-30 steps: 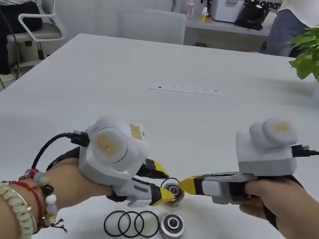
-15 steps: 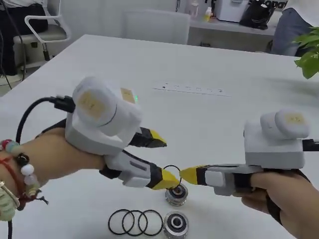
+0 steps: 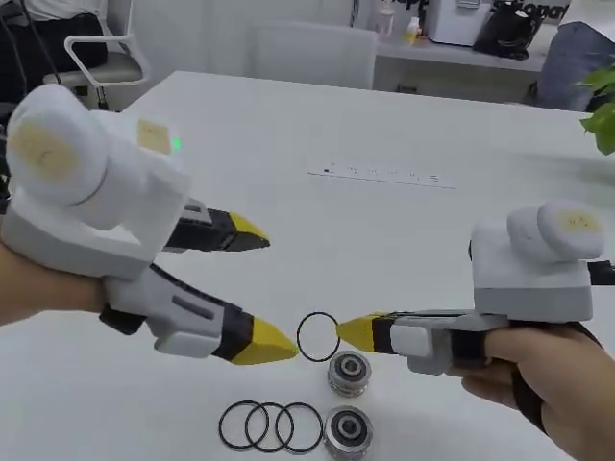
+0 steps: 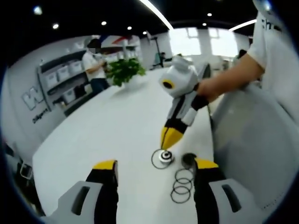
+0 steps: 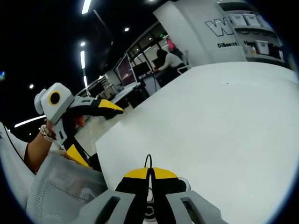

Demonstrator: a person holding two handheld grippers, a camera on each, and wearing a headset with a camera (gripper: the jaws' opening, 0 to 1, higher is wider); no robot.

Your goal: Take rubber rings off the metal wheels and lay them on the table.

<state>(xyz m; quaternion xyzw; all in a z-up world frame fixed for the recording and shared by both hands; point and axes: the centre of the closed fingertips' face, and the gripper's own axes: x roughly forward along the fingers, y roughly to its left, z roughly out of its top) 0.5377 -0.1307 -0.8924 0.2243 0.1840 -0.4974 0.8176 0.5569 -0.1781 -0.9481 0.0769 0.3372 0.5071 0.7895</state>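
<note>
My right gripper (image 3: 352, 332) has its jaws pinched shut on a rubber ring (image 3: 299, 336), held just above the farther metal wheel (image 3: 349, 373). My left gripper (image 3: 261, 288), left of that wheel, has its jaws wide open and empty. I would lower the ring flat beside the three laid rings (image 3: 258, 424), near-left of that wheel, before letting go.

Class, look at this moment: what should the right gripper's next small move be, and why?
Probably lower the rubber ring and lay it beside the three rings lying on the table. The right gripper is shut on it, it looks clear of the metal wheel below, and the left gripper stands open, apart.
</note>
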